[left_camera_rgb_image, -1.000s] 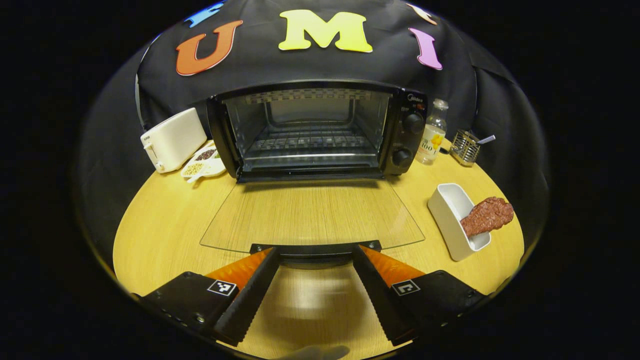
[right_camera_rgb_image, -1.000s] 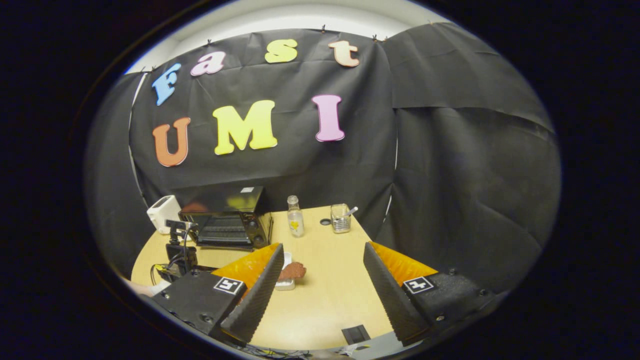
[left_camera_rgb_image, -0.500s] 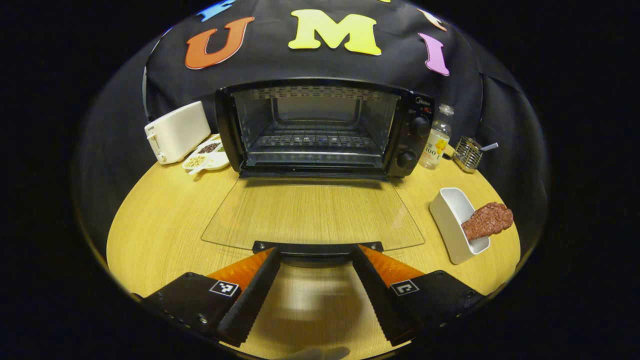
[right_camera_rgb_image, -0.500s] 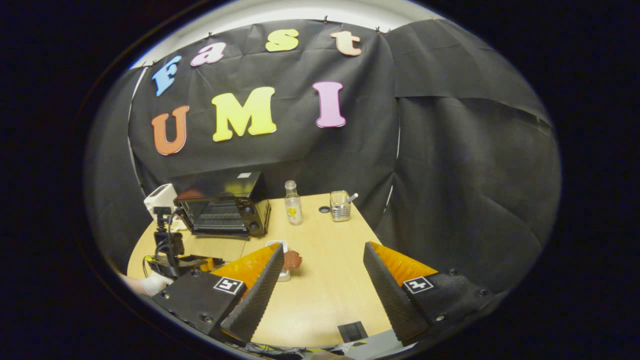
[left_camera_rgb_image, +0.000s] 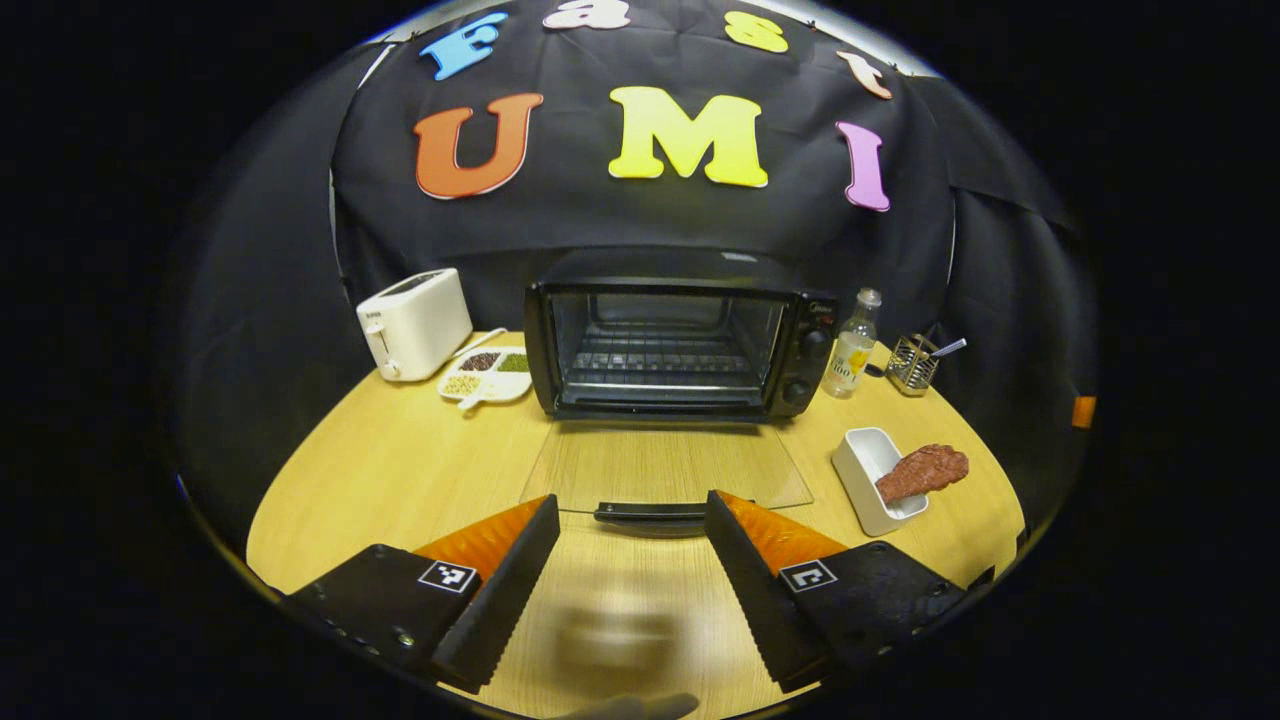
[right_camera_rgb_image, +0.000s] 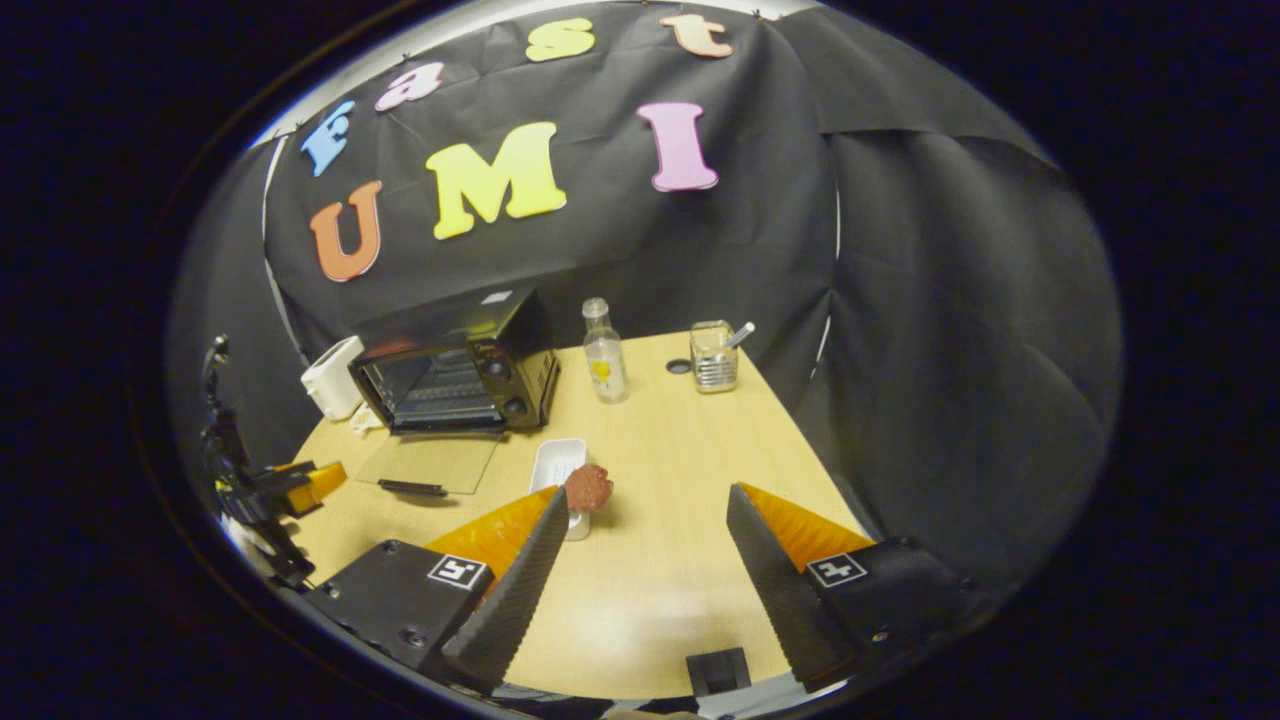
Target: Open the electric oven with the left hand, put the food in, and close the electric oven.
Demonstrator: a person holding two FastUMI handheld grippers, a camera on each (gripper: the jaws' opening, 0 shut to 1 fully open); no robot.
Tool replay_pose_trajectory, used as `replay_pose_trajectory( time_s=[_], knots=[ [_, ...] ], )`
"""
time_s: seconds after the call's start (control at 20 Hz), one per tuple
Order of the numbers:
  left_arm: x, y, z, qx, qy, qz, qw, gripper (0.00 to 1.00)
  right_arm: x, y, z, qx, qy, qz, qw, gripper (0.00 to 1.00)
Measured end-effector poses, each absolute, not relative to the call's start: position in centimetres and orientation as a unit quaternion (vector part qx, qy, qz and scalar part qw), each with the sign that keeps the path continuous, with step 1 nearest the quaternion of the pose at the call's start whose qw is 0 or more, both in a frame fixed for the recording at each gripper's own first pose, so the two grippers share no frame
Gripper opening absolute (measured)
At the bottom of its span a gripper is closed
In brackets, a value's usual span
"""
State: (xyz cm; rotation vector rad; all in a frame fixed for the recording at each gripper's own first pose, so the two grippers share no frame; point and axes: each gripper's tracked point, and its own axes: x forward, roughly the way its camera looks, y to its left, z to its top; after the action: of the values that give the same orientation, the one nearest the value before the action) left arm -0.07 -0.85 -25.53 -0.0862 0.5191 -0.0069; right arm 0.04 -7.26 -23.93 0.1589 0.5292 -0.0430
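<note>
The black electric oven (left_camera_rgb_image: 680, 345) (right_camera_rgb_image: 455, 370) stands at the back of the wooden table with its glass door (left_camera_rgb_image: 665, 465) (right_camera_rgb_image: 428, 462) folded flat onto the table and its wire rack bare. A brown piece of meat (left_camera_rgb_image: 922, 470) (right_camera_rgb_image: 587, 487) leans on the rim of a white rectangular dish (left_camera_rgb_image: 868, 478) (right_camera_rgb_image: 556, 466), right of the door. My left gripper (left_camera_rgb_image: 628, 530) is open, hanging just short of the door's black handle (left_camera_rgb_image: 650, 513), touching nothing. My right gripper (right_camera_rgb_image: 645, 520) is open above the table's front, the meat near its left fingertip. The left gripper (right_camera_rgb_image: 290, 485) also shows at the far left.
A white toaster (left_camera_rgb_image: 415, 322) and a divided plate of grains (left_camera_rgb_image: 485, 374) sit left of the oven. A clear bottle (left_camera_rgb_image: 850, 350) (right_camera_rgb_image: 604, 355) and a wire holder with a utensil (left_camera_rgb_image: 915, 362) (right_camera_rgb_image: 714, 358) stand to its right. A dark square inset (right_camera_rgb_image: 712, 668) lies at the table's front edge.
My left gripper has drawn back and up from the door handle, so the oven looks smaller. My right gripper has moved forward and left, bringing the meat closer to its fingers.
</note>
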Motion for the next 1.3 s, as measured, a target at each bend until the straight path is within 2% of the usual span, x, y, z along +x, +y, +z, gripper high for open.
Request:
replay_pose_trajectory(
  time_s=[0.35, 0.65, 0.8, 0.85, 0.9, 1.0, 1.05, 1.15, 1.3],
  knots=[
    [-3.8, -2.0, -15.3, -0.016, 0.183, -0.003, 0.983, 0.94, 5.6, -5.2, -31.6, 0.097, 0.33, 0.076, 0.936, 1.0],
    [-7.1, -2.7, -11.4, 0.008, 0.167, 0.06, 0.984, 0.94, 10.5, -2.3, -34.8, 0.155, 0.394, 0.168, 0.89, 0.96],
    [-8.5, -3.8, -11.4, 0.018, 0.174, 0.084, 0.981, 0.95, 12.1, -1.5, -35.7, 0.201, 0.424, 0.192, 0.862, 0.81],
    [-8.8, -4.5, -11.3, 0.016, 0.175, 0.085, 0.981, 0.95, 12.2, -0.9, -35.8, 0.216, 0.435, 0.204, 0.85, 0.8],
    [-9.0, -5.1, -11.5, 0.013, 0.178, 0.086, 0.98, 0.94, 12.6, -0.6, -36.0, 0.233, 0.445, 0.211, 0.839, 0.73],
    [-9.1, -5.6, -12.3, 0.009, 0.189, 0.088, 0.978, 0.94, 13.1, -0.5, -36.3, 0.263, 0.459, 0.206, 0.824, 0.48],
    [-9.1, -5.7, -12.5, 0.005, 0.195, 0.09, 0.977, 0.95, 13.2, -0.4, -36.4, 0.275, 0.465, 0.201, 0.817, 0.46],
    [-9.1, -5.8, -12.0, -0.008, 0.193, 0.092, 0.977, 0.96, 13.2, 0.0, -36.6, 0.29, 0.474, 0.202, 0.806, 0.2],
    [-8.4, -5.3, -11.9, -0.017, 0.188, 0.096, 0.977, 0.96, 13.1, 0.0, -36.3, 0.3, 0.474, 0.205, 0.802, 0.2]
  ],
)
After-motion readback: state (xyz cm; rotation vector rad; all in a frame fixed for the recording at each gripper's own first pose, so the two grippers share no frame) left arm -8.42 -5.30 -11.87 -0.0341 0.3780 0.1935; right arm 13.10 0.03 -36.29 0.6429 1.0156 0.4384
